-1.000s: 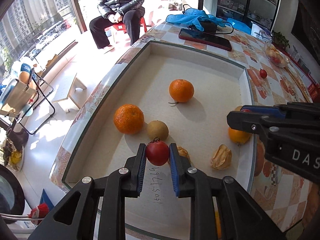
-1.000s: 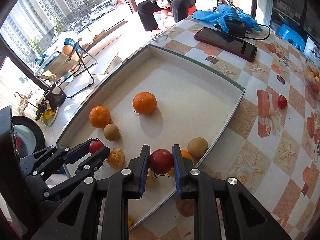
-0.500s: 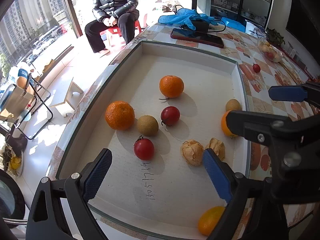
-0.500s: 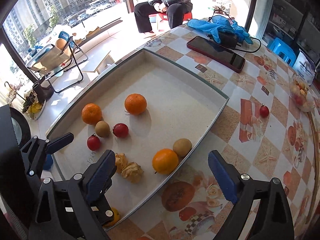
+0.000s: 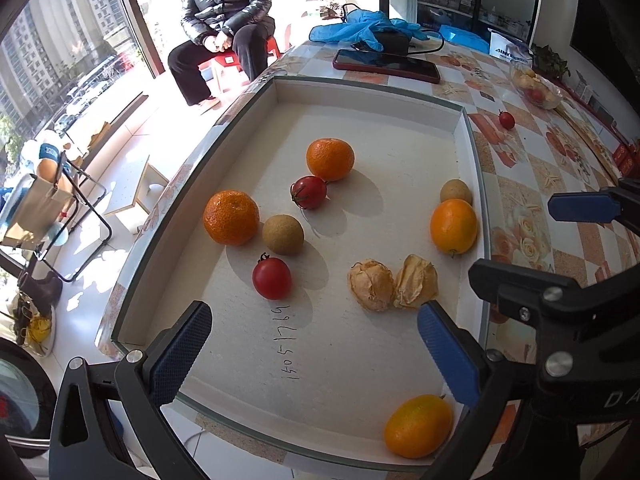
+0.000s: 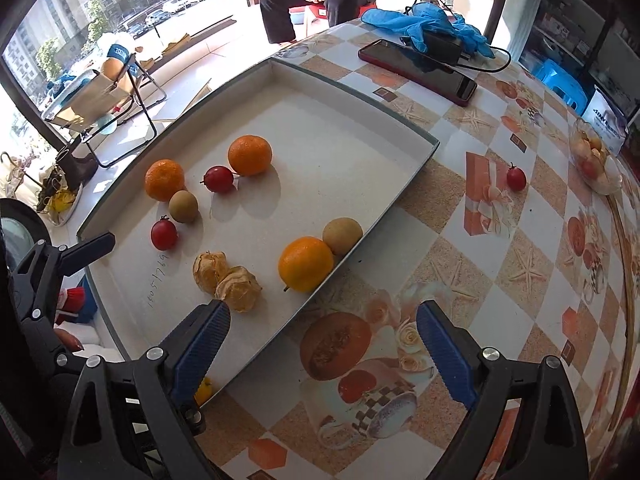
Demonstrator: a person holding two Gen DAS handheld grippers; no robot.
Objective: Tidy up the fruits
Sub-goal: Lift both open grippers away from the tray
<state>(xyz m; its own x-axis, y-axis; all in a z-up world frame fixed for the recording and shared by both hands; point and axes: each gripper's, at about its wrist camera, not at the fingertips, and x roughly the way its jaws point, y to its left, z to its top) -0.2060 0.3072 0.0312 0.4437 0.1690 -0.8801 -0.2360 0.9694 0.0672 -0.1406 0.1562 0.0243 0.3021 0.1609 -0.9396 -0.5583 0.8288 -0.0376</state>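
Left tongs [image 5: 316, 352] released, jaws wide, bottom of frame over the near end of the white tray [image 5: 464, 120]. Right tongs [image 6: 320, 344] released, bottom centre, straddling the tray's right rim above the table [image 6: 520, 240]. In the tray, near to far: kumquat [image 5: 418, 426] lower right; two husked physalis [image 5: 392, 282] touching; cherry tomato [image 5: 272, 278]; kiwi [image 5: 283, 235] just beside mandarin [image 5: 231, 217]; orange [image 5: 453, 226] touching a second kiwi [image 5: 456, 191] at right wall; second tomato [image 5: 309, 192] touching far mandarin [image 5: 330, 159]. Loose tomato [image 6: 516, 178] on table, right of tray.
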